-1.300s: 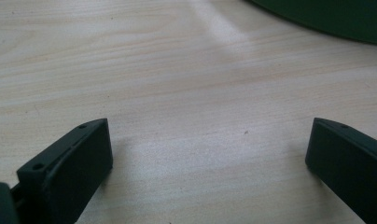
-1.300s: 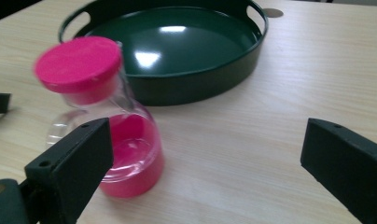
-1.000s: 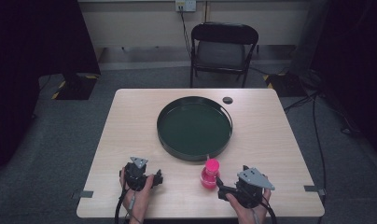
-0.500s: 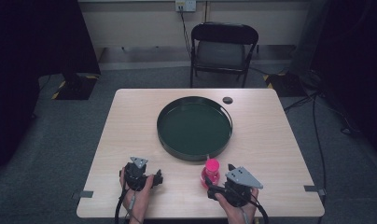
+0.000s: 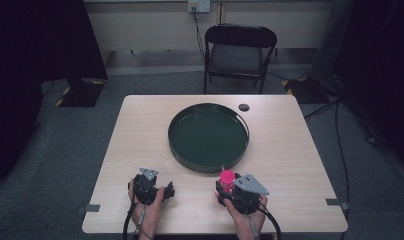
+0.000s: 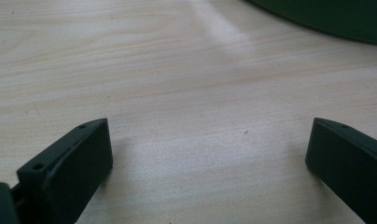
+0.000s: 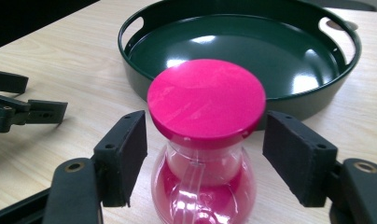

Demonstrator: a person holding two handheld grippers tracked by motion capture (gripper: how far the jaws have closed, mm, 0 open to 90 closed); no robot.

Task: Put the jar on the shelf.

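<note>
My right gripper (image 7: 203, 154) has its jaws apart, one on each side of the pink hourglass (image 7: 205, 140), with a gap showing between each pad and the glass. The hourglass stands upright on the table (image 5: 290, 150) near my edge, just outside the rim of the round green tray (image 5: 208, 137) at the tray's 5 o'clock. My left gripper (image 6: 207, 154) rests low over bare wood at the tray's 7 o'clock, well apart from the hourglass, jaws spread wide with nothing between them.
</note>
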